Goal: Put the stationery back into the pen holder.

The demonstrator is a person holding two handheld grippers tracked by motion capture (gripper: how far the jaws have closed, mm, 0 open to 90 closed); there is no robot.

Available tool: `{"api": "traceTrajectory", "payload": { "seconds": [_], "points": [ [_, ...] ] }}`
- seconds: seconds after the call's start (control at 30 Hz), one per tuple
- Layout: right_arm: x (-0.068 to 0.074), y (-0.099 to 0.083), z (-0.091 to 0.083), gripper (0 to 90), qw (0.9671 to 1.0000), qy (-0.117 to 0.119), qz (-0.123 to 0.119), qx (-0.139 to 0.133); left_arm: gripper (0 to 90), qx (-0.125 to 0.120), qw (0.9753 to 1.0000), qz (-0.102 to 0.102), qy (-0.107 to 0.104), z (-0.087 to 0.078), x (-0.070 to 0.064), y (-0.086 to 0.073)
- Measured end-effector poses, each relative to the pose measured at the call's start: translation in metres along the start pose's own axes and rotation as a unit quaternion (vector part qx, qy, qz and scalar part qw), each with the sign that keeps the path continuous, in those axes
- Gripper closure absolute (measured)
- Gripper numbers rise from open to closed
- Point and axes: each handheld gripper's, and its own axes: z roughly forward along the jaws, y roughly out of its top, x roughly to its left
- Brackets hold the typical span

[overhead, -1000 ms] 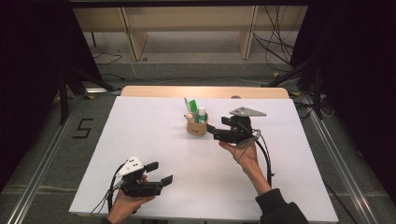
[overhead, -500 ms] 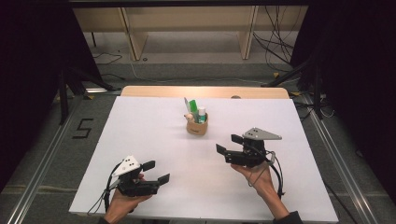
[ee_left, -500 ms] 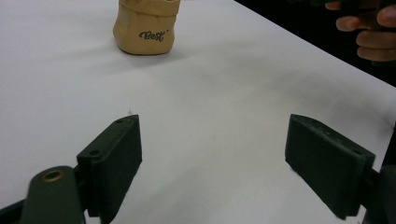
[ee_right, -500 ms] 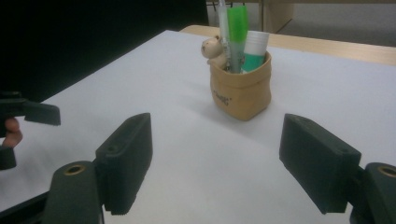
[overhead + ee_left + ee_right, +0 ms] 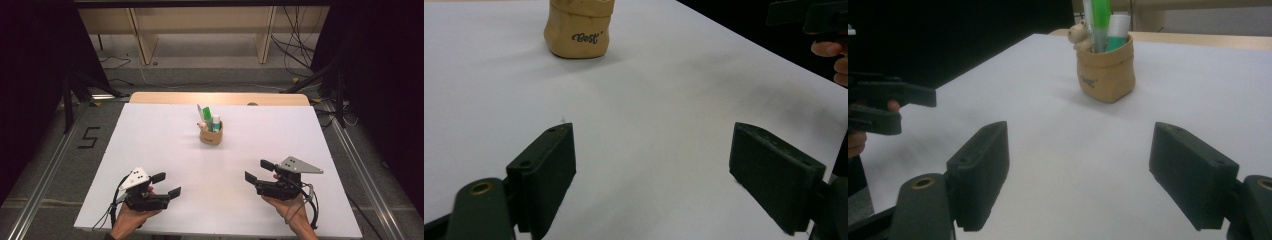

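A small tan pouch (image 5: 211, 135) stands upright toward the far middle of the white table (image 5: 150, 130), well away from both grippers. Script lettering on its front reads something like "Best" in the left gripper view (image 5: 579, 29); I can't make out the last letters for sure. In the right gripper view the same mark on the pouch (image 5: 1106, 70) is too small to read.

Out of it stick a green pen (image 5: 1101, 22), a white-capped tube (image 5: 1118, 27) and a little bear-shaped topper (image 5: 1078, 34).

The left gripper (image 5: 166, 184) sits near the front left edge, jaws spread wide with nothing between them. The right gripper (image 5: 259, 171) hovers at the front right, jaws likewise wide apart and empty.

On the floor to the left, a "5" (image 5: 89, 137) is marked.
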Motion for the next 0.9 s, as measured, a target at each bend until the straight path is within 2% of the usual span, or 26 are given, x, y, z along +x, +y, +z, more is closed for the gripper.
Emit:
{"api": "traceTrajectory", "payload": {
  "seconds": [0.17,0.27,0.5,0.6,0.9],
  "points": [
    [0.004,-0.012,-0.005,23.7,1.0,0.006,-0.004,0.006,18.5,0.001,1.0,0.001,-0.003,0.0,0.0,-0.001],
    [0.006,-0.017,-0.007,23.2,0.9998,0.006,-0.014,0.01,18.5,0.002,1.0,-0.002,-0.005,0.0,-0.001,-0.002],
    [0.009,-0.025,-0.021,22.1,0.9998,0.0,-0.021,-0.002,18.5,0.008,0.9999,0.006,-0.011,0.001,-0.005,-0.003],
    [0.009,-0.028,-0.025,21.2,0.9999,0.005,-0.013,-0.003,18.5,0.004,0.9999,0.003,-0.011,0.0,-0.004,-0.003],
    [0.008,-0.032,-0.024,20.6,0.9998,0.003,-0.017,0.004,18.4,0.002,0.9999,0.006,-0.011,-0.001,-0.004,-0.003]
  ]
}}
